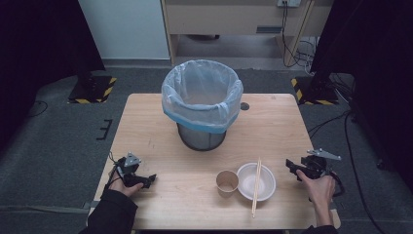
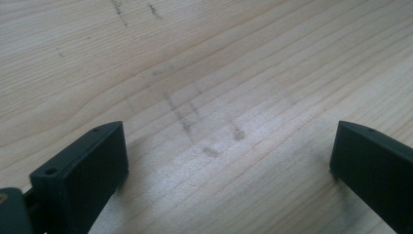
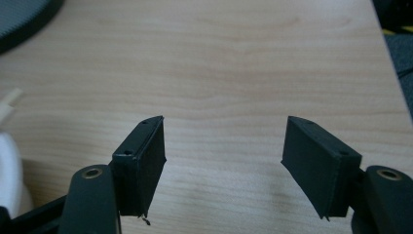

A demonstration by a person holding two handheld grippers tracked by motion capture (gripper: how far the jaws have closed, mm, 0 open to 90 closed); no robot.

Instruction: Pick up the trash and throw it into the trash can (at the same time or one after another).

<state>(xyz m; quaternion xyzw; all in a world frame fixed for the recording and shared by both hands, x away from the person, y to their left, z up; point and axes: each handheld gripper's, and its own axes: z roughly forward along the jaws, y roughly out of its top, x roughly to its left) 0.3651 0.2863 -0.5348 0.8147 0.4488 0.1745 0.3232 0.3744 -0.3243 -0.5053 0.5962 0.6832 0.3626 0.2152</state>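
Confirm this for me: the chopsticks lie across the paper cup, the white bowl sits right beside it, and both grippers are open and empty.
One detail is wrong. In the high view the chopsticks lie across the white bowl, not the paper cup. The rest holds: cup and bowl sit side by side, and the left gripper and right gripper are open and empty, as the gripper views show.

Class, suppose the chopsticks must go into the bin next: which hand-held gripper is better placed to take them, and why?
Probably the right hand-held gripper: it sits open beside the white bowl bearing the chopsticks. The left hand-held gripper, also open, has the paper cup between.
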